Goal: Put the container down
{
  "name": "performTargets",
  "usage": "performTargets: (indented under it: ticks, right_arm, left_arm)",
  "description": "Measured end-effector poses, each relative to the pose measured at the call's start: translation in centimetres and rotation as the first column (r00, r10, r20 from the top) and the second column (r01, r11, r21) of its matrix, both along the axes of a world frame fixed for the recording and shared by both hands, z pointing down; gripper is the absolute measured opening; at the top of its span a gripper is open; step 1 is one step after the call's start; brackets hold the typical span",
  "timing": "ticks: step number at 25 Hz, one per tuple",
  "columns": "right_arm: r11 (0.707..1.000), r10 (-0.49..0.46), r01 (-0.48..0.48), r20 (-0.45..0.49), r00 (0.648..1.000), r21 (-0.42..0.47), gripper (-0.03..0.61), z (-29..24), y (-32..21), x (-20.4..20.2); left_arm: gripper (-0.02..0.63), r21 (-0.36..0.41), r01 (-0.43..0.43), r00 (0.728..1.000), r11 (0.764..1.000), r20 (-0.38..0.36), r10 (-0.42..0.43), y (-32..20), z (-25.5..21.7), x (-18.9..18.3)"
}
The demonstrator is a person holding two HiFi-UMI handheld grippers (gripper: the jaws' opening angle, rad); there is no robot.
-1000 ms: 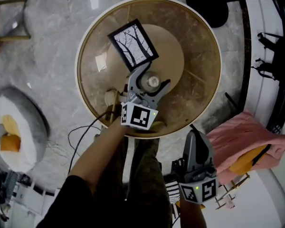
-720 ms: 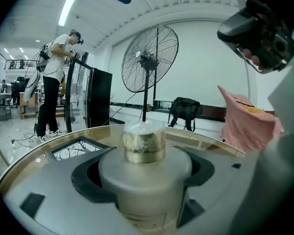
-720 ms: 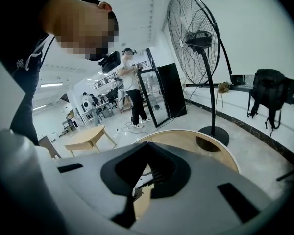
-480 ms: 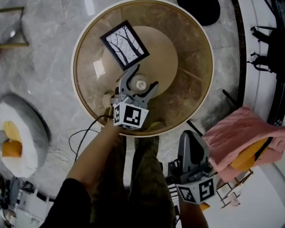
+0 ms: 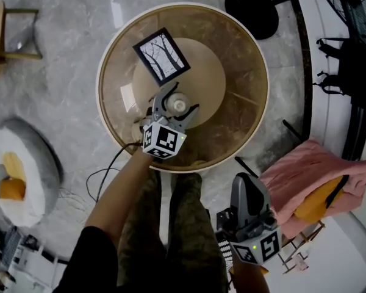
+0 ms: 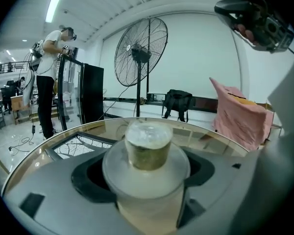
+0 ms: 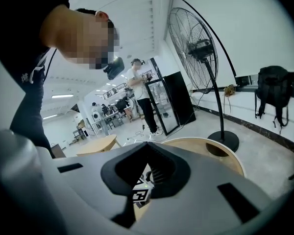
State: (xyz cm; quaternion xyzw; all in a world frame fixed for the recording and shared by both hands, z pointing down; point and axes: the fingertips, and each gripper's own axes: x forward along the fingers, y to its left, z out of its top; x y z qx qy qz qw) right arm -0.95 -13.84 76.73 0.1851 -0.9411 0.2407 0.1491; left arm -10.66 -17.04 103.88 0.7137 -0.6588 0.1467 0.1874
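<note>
In the head view, a round glass-topped table (image 5: 244, 72) has a black-framed tree picture (image 5: 162, 55) lying on it. My left gripper (image 5: 183, 97) reaches over the table's near half, shut on a small clear container (image 5: 179, 105) with a round lid. The left gripper view looks down on that container (image 6: 148, 146), with its clear lid and gold knob, pinched between the jaws of the left gripper (image 6: 147, 180). I cannot tell whether its base touches the glass. My right gripper (image 5: 247, 180) hangs low beside the person's legs, off the table. In its own view the right gripper (image 7: 148, 148) is shut on nothing.
A standing fan's black base (image 5: 251, 11) sits on the floor beyond the table, and the fan (image 6: 141, 53) rises behind it. A pink cloth (image 5: 311, 176) lies at the right. A white cushion (image 5: 15, 176) lies at the left, with cables (image 5: 104, 170) near it. A person (image 6: 49, 72) stands far left.
My left gripper, still holding the container, has shifted slightly left over the table. The head view has drifted a little. The right gripper stays low and shut.
</note>
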Motion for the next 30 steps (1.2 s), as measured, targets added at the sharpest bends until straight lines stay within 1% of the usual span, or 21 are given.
performTargets:
  ticks: [3,6,8,10,11,13,14,15,18,19,21,22,23,25,26,27,28,29,30]
  right_arm:
    - [1.000,-0.022,0.022,0.028,0.999,0.010,0.022,-1.5,0.5,0.9]
    - [0.999,-0.051,0.050,0.047,0.998,0.009,0.021,-2.5,1.5,1.6]
    - [0.997,-0.083,0.082,0.058,0.995,0.014,0.021,-3.2,2.2,1.8]
    - [0.993,-0.118,0.117,0.046,0.992,0.021,0.022,-3.5,2.9,1.9]
    - [0.991,-0.131,0.131,0.032,0.991,0.024,0.023,-3.7,3.3,1.9]
    - [0.988,-0.151,0.151,0.004,0.988,0.034,0.021,-5.1,3.5,1.7]
    - [0.987,-0.153,0.153,-0.004,0.988,0.039,0.021,-6.3,3.0,1.6]
    - [0.989,-0.141,0.141,-0.007,0.990,0.040,0.023,-7.9,2.3,1.5]
    - [0.999,-0.043,0.043,-0.005,0.999,0.018,0.021,-15.0,0.3,1.7]
    - [1.000,-0.022,0.022,-0.007,1.000,0.019,0.021,-17.7,0.2,1.6]
    - [0.999,-0.017,0.018,-0.012,1.000,0.050,0.021,-22.6,0.4,0.7]
    - [0.997,-0.021,0.022,-0.007,1.000,0.075,0.022,-24.6,0.4,0.1]
    - [0.995,-0.023,0.022,0.006,1.000,0.102,0.021,-26.2,0.4,-0.7]
    - [0.988,-0.016,0.009,0.045,0.999,0.153,0.021,-29.1,0.4,-2.3]
    - [0.984,-0.010,0.000,0.057,0.998,0.176,0.021,-30.5,0.6,-2.9]
    - [0.981,-0.004,-0.009,0.063,0.998,0.196,0.022,-31.8,0.9,-3.2]
    - [0.976,0.002,-0.016,0.066,0.998,0.215,0.021,-33.1,1.4,-3.4]
    - [0.972,0.003,-0.019,0.069,0.998,0.234,0.021,-34.3,1.7,-3.6]
    - [0.968,-0.003,-0.015,0.069,0.998,0.251,0.021,-35.3,1.9,-3.9]
  left_arm:
    - [0.362,-0.003,-0.003,1.000,1.000,-0.007,0.003,0.9,-0.1,0.2]
    - [0.385,-0.020,-0.044,0.999,0.999,0.005,0.044,3.3,-0.1,0.7]
    - [0.387,-0.006,-0.041,0.999,0.999,0.015,0.041,5.1,-1.1,0.5]
    - [0.387,0.013,0.001,1.000,1.000,0.014,-0.001,7.1,-2.7,-0.3]
    - [0.385,0.022,0.035,0.999,0.999,0.002,-0.035,8.4,-3.9,-1.0]
    - [0.385,0.041,0.115,0.992,0.992,-0.047,-0.113,10.9,-7.3,-2.4]
    - [0.385,0.047,0.143,0.987,0.989,-0.085,-0.139,11.8,-9.5,-2.9]
    - [0.379,0.047,0.149,0.981,0.988,-0.131,-0.142,12.6,-11.9,-2.9]
    - [0.364,0.048,0.093,0.957,0.994,-0.280,-0.076,15.4,-20.7,-1.1]
    - [0.359,0.044,0.079,0.948,0.996,-0.312,-0.061,16.7,-23.9,-0.7]
    - [0.338,0.051,0.082,0.932,0.995,-0.358,-0.058,18.6,-30.9,-0.9]
    - [0.318,0.074,0.078,0.930,0.994,-0.364,-0.046,18.7,-34.7,-1.4]
    - [0.311,0.112,0.052,0.936,0.992,-0.351,-0.010,18.4,-38.5,-1.9]
    - [0.293,0.188,-0.040,0.955,0.981,-0.282,0.093,17.1,-45.6,-2.4]
    - [0.284,0.217,-0.064,0.961,0.974,-0.249,0.119,16.3,-48.8,-2.7]
    - [0.261,0.232,-0.060,0.966,0.971,-0.231,0.115,15.8,-51.5,-3.0]
    - [0.219,0.238,-0.030,0.971,0.971,-0.224,0.085,15.5,-53.8,-3.4]
    - [0.167,0.247,0.017,0.975,0.969,-0.219,0.039,15.4,-55.9,-4.1]
    - [0.127,0.268,0.071,0.977,0.961,-0.212,-0.013,15.3,-57.8,-5.0]
